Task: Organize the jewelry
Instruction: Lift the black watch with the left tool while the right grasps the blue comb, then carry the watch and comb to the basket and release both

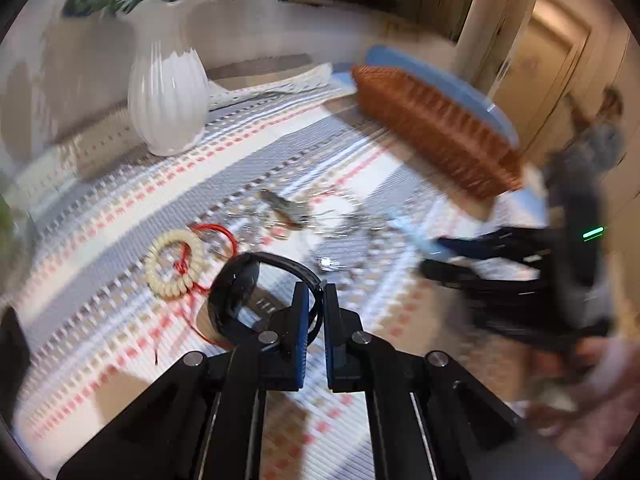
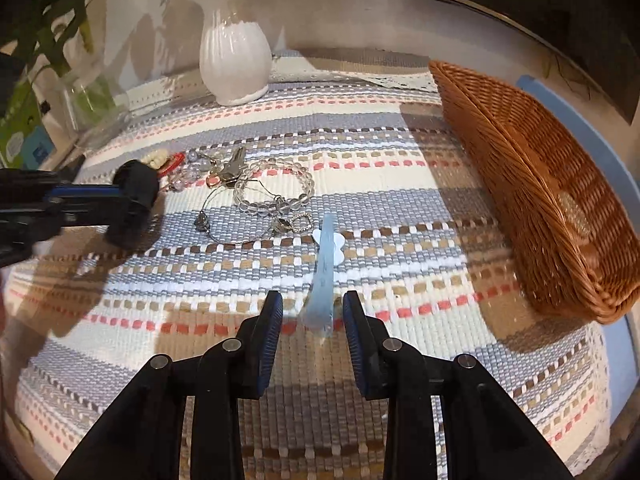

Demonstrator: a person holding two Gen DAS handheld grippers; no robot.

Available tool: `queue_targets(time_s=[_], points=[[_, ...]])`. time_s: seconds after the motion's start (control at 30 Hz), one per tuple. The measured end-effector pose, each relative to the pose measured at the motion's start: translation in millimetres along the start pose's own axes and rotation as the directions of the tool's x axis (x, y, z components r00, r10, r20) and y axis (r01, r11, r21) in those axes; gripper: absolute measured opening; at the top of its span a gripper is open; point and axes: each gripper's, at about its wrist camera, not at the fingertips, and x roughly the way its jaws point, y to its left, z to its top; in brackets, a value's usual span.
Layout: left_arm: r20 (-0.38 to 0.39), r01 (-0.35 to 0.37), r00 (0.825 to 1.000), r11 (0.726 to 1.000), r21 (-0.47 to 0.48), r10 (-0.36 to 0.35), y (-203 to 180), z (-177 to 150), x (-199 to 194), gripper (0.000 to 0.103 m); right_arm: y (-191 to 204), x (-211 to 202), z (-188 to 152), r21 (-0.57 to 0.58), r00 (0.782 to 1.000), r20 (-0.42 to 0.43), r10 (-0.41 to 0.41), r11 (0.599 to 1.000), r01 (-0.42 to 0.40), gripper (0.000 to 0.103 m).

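My left gripper (image 1: 315, 296) is shut on the strap of a black watch (image 1: 236, 300) and holds it just above the striped mat; it also shows in the right wrist view (image 2: 132, 196). A cream spiral bracelet (image 1: 174, 264) with red cord lies to its left. Keys, clear bead bracelets (image 2: 274, 188) and a thin necklace lie in a pile mid-mat. My right gripper (image 2: 313, 308) is open, its fingers on either side of a light blue hair clip (image 2: 326, 276) lying on the mat. A wicker basket (image 2: 536, 184) stands at the right.
A white ribbed vase (image 2: 234, 60) with blue flowers stands at the back of the mat. A glass jar with green leaves (image 2: 92, 96) is at the back left. The right gripper shows blurred in the left wrist view (image 1: 520, 272).
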Motion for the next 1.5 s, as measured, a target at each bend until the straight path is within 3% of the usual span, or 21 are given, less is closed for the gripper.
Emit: queue_targets(time_s=[0.07,0.2,0.23,0.27,0.37,0.4,0.47,0.53,0.6,0.8,0.93,0.97,1.0,1.17,1.3,1.5], points=[[0.038,0.102,0.994,0.995,-0.009,-0.101,-1.7,-5.0,-13.4,0.0,10.2,-1.5,-0.5,-0.049,0.999,0.007,-0.035,0.998,0.035,0.012],[0.145,0.281,0.95,0.96,-0.01,-0.277,-10.1,-11.2,-48.4,0.0,15.6,-15.9,-3.0,-0.07,1.0,0.024,0.019,0.997,-0.017,0.012],[0.162,0.292,0.944,0.956,-0.011,-0.287,-11.7,-9.6,-54.7,0.0,13.6,-22.7,-2.3,-0.063,0.998,0.04,0.038,0.997,-0.035,0.012],[0.179,0.29,0.942,0.957,-0.014,-0.283,-13.2,-7.9,-61.5,0.0,11.1,-29.1,-1.9,-0.057,0.998,0.054,0.044,0.998,-0.041,0.012],[0.183,0.171,0.968,0.985,0.014,-0.17,-22.4,-3.1,-69.5,0.0,3.9,-45.0,-0.3,-0.049,0.995,0.094,0.03,0.998,-0.025,0.012],[0.155,0.119,0.98,0.992,0.028,-0.122,-27.8,-2.7,-64.4,0.0,1.5,-47.7,0.1,-0.047,0.995,0.1,0.029,0.999,-0.024,0.012],[0.088,0.107,0.99,0.993,0.058,-0.112,-35.3,-4.7,-48.7,0.003,-1.9,-49.5,-2.6,-0.039,0.995,0.099,0.028,0.999,-0.024,0.012],[0.025,0.085,0.996,0.992,0.089,-0.088,-41.8,-7.5,-31.0,0.016,-5.1,-46.5,-6.3,-0.025,0.996,0.079,0.046,0.999,-0.044,0.012],[-0.023,0.017,1.0,0.989,0.144,-0.014,-52.6,-10.3,-10.4,0.027,-6.1,-43.4,-9.8,-0.022,0.996,0.062,0.059,0.998,-0.057,0.012],[-0.1,-0.149,0.979,0.963,0.223,0.175,-58.7,-13.4,25.3,0.028,-5.9,-45.4,-18.4,-0.042,0.996,0.054,0.076,0.996,-0.074,0.012],[-0.14,-0.156,0.971,0.96,0.234,0.192,-54.7,-15.2,38.7,0.027,-15.4,-46.4,-18.4,-0.025,0.994,0.06,0.094,0.995,-0.093,0.012],[-0.142,-0.176,0.966,0.953,0.245,0.215,-55.1,-15.7,42.5,0.023,-18.5,-46.2,-18.2,-0.017,0.992,0.061,0.109,0.994,-0.108,0.012],[-0.136,-0.201,0.96,0.943,0.266,0.243,-56.2,-17.5,43.8,0.012,-22.0,-46.8,-18.4,-0.009,0.99,0.061,0.13,0.991,-0.13,0.012],[-0.119,-0.222,0.959,0.943,0.248,0.257,-60.6,-4.3,37.6,0.006,-37.2,-60.3,-18.7,0.007,0.975,0.095,0.203,0.979,-0.204,0.012],[-0.076,-0.156,0.981,0.963,0.22,0.176,-76.8,21.1,21.3,0.008,-62.7,-86.3,-13.5,0.034,0.957,0.172,0.233,0.97,-0.242,0.012],[0.008,-0.057,0.998,0.968,0.246,0.057,-125.6,74.8,21.9,0.008,-127.4,-112.4,-8.5,0.16,0.951,0.275,0.145,0.968,-0.194,0.012]])
